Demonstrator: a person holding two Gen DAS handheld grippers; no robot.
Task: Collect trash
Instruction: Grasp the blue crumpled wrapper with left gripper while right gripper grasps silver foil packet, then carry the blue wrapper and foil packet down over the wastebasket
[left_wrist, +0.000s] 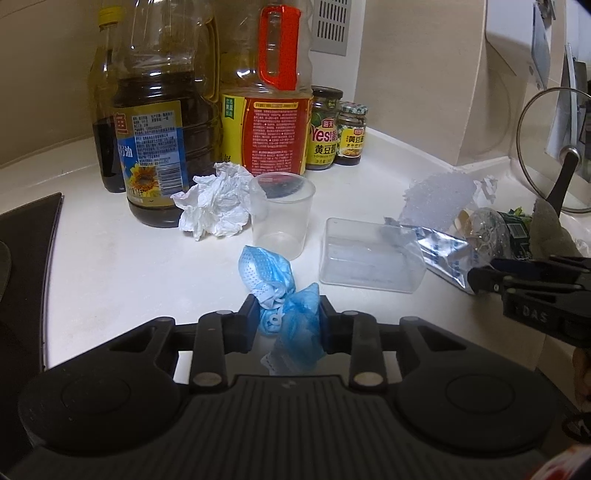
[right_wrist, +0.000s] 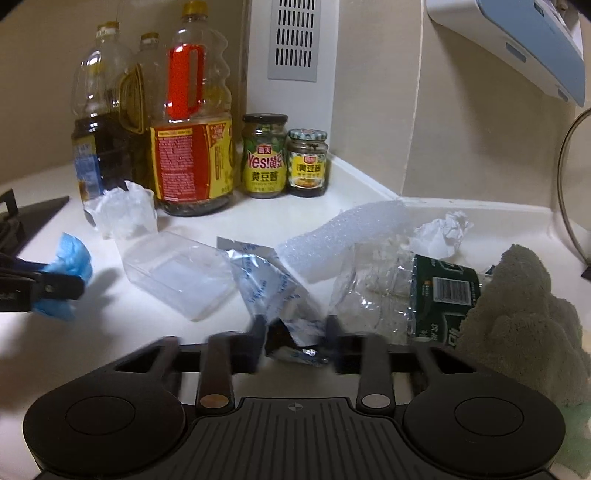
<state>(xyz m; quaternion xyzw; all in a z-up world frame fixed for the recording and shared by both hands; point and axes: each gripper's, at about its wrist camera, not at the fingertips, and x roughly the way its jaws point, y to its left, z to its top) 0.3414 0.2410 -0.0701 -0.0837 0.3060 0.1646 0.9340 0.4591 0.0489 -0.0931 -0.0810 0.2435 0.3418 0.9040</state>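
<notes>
Fingers (left_wrist: 248, 321) of the left gripper (left_wrist: 288, 325) are closed on a crumpled blue mask (left_wrist: 291, 317), which is pinched across its bunched middle near the front edge of the worktop (left_wrist: 122, 258). Those of the right gripper (right_wrist: 295, 339) are blurred, yet the lower corner of a silver foil pouch (right_wrist: 269, 280) is seen caught between them, so a grip on it is judged to be made.

For the pick-up to be done well, both grips should be confirmed firm before any lift, since soft, crushable trash is easily slipped out of. The mask should be raised straight up so that its loose ends are not dragged against the clear plastic cup (left_wrist: 282, 218) just behind it. The pouch is held only by a corner; it should be lifted slowly, so that the clear rectangular tub (right_wrist: 177, 273) beside it and the crushed plastic bottle (right_wrist: 424, 291) are not swept along.

The long axis of the mask is run diagonally in the left wrist view, from its far end by the cup toward the camera, with the near end pointed under the gripper. The pouch is laid with its length away from the right gripper, its far edge pointed up and left toward the tub.
</notes>
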